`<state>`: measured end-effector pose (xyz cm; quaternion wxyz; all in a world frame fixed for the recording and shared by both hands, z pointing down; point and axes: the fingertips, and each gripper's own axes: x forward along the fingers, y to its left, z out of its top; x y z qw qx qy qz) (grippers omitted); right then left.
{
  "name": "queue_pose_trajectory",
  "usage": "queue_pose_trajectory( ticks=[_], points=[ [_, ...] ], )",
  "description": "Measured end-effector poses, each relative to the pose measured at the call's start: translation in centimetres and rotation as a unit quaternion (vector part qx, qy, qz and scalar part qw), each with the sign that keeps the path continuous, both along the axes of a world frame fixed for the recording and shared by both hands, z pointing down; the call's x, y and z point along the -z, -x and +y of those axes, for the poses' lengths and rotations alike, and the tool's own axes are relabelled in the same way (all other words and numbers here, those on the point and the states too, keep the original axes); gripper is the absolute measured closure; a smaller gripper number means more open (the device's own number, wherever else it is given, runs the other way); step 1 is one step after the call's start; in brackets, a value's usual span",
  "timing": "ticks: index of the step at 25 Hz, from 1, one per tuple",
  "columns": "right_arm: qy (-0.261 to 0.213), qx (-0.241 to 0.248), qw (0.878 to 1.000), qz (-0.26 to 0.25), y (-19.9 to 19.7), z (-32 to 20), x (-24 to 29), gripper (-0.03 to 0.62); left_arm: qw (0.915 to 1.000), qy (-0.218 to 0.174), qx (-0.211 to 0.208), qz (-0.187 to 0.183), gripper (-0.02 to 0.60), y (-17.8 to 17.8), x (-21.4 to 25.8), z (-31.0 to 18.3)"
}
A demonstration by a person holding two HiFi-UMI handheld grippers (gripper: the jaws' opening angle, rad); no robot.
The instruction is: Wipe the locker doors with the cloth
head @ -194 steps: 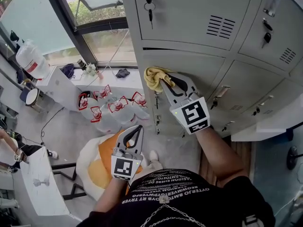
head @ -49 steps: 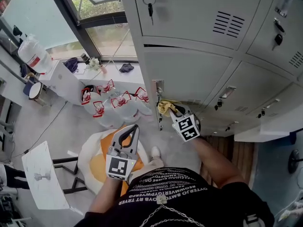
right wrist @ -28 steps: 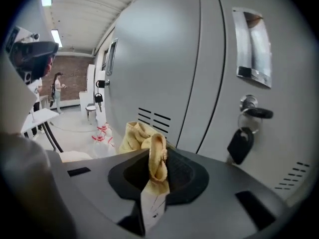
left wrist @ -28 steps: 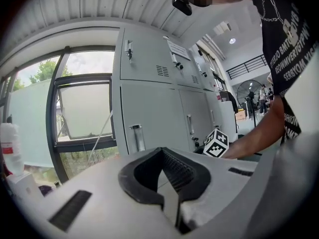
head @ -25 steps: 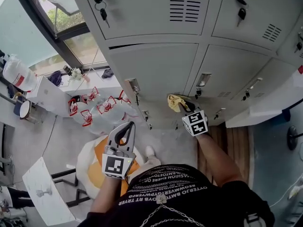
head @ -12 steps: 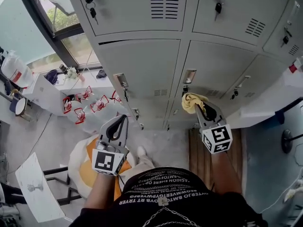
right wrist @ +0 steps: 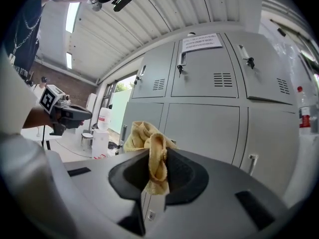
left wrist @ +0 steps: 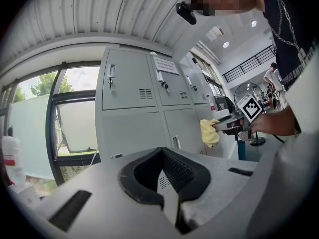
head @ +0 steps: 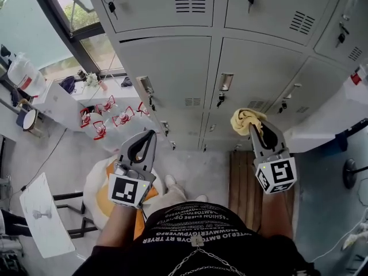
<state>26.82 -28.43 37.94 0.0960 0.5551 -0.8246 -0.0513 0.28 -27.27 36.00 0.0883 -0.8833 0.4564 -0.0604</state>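
Low against the middle column of locker doors (head: 253,68), the yellow cloth (head: 246,119) sits bunched at the tip of the right gripper (head: 255,128), which has carried it rightward from the left column's lower door of two seconds back. The left gripper (head: 150,135) hangs apart from the lockers, jaws pressed together on nothing. Only the right gripper view shows the jaws clamped on a dangling fold of cloth, and a paper notice (right wrist: 202,42) on an upper door.
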Motion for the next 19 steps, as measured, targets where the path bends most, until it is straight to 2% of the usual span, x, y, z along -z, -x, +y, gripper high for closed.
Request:
queue_pose_trajectory(
  ticks=[8, 14, 19],
  points=[
    [-0.009, 0.019, 1.0, -0.013, 2.5, 0.6, 0.6, 0.54, 1.0, 0.006, -0.003, 0.003, 0.577, 1.0, 1.0, 0.4],
    [0.008, 0.007, 1.0, -0.017, 4.8, 1.1, -0.7, 0.54, 0.9994, 0.022, -0.018, -0.018, 0.577, 2.4, -0.8, -0.9],
    [0.011, -0.007, 1.0, -0.017, 8.1, 0.5, -0.9, 0.54, 0.999, 0.015, -0.033, -0.025, 0.577, 5.1, -1.2, -1.3]
  ],
)
